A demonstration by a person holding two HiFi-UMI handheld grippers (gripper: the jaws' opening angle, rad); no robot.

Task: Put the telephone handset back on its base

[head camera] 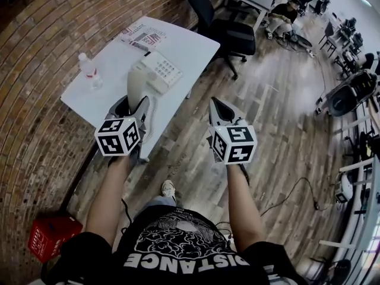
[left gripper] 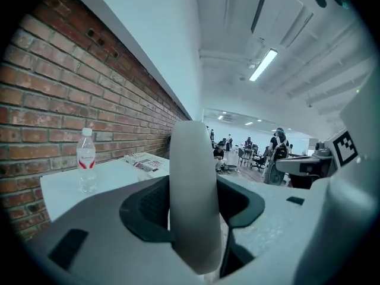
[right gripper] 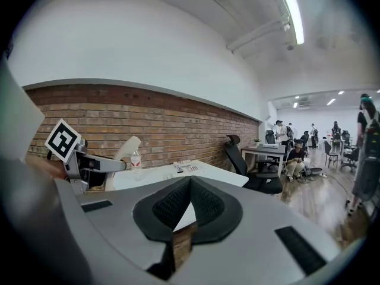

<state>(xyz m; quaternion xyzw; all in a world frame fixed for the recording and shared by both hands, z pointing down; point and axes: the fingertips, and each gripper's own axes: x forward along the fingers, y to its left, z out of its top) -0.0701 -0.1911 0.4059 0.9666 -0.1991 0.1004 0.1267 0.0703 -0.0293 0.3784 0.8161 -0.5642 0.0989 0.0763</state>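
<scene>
Head view: water bottle (head camera: 89, 70) stands capped on the white table (head camera: 184, 43), contents clear (fill level hard to tell); red crate (head camera: 52, 235) sits on the floor, inside not visible. Both forearms reach forward. The left gripper (head camera: 134, 107) is at the table's near edge, clamped on the handset (head camera: 136, 83). The handset is white, smooth and upright, off the telephone base (head camera: 160, 70) just beyond. The right gripper (head camera: 216, 104) is over the floor, jaws together, empty.

handset (head camera: 136, 83): white, upright, off base (head camera: 160, 71) | base: on table (head camera: 191, 43)
</scene>
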